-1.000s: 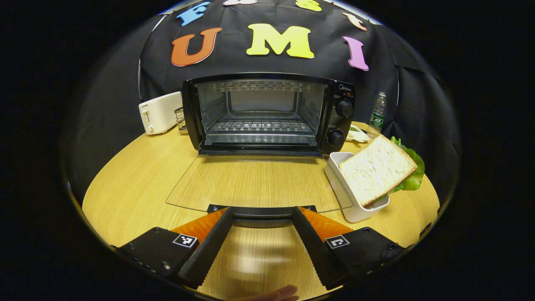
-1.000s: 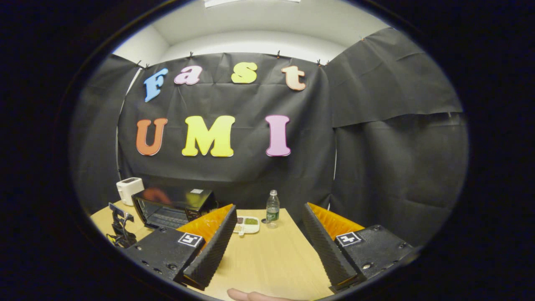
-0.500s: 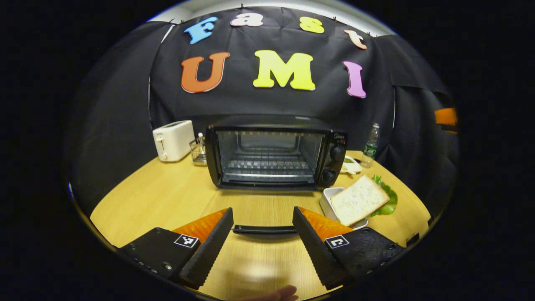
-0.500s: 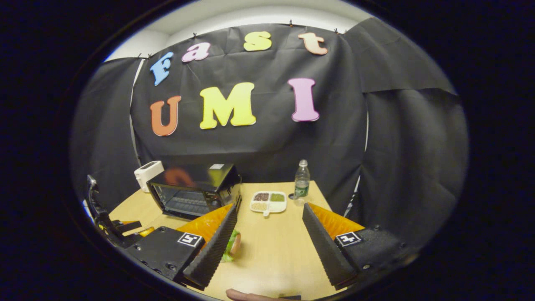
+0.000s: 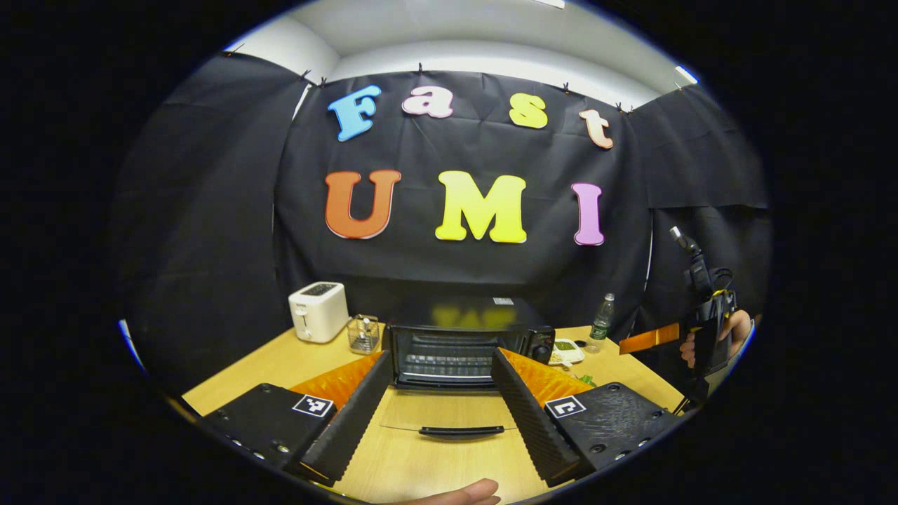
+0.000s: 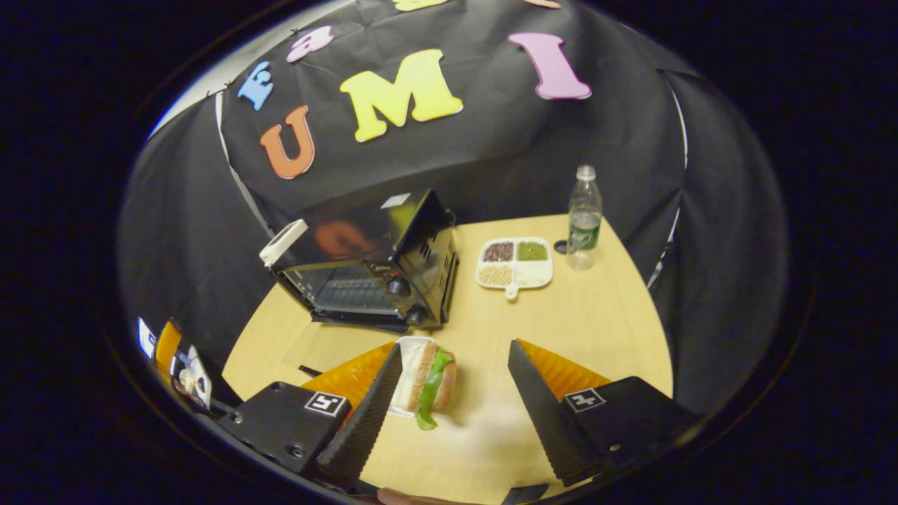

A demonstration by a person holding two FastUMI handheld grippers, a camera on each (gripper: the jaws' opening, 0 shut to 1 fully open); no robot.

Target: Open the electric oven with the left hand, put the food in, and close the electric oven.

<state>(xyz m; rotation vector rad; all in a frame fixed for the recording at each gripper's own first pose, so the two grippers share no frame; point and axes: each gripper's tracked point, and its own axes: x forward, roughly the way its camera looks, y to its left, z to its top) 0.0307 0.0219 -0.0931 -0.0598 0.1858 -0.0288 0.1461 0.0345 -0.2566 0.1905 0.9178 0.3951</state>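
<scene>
Standing open on the table (image 6: pixel 596 315), the oven (image 5: pixel 466 347) is faced by both grippers.
The left gripper (image 5: pixel 442 410) is spread wide, empty, above the door handle (image 5: pixel 461 431); the right gripper (image 6: pixel 452 407) is spread wide near the sandwich (image 6: pixel 429 382).

black cloth walls (image 5: pixel 210 210), white ceiling (image 5: pixel 491 42) — light wooden table (image 6: pixel 596 315)

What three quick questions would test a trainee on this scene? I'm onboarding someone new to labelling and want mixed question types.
1. True or false: the oven door is closed.
2. The sandwich lies: A) in the oven, B) in a white dish on the table, C) in the right gripper.
3. What stands beside the divided tray?

Key: 1 false; 2 B; 3 a water bottle.
</scene>
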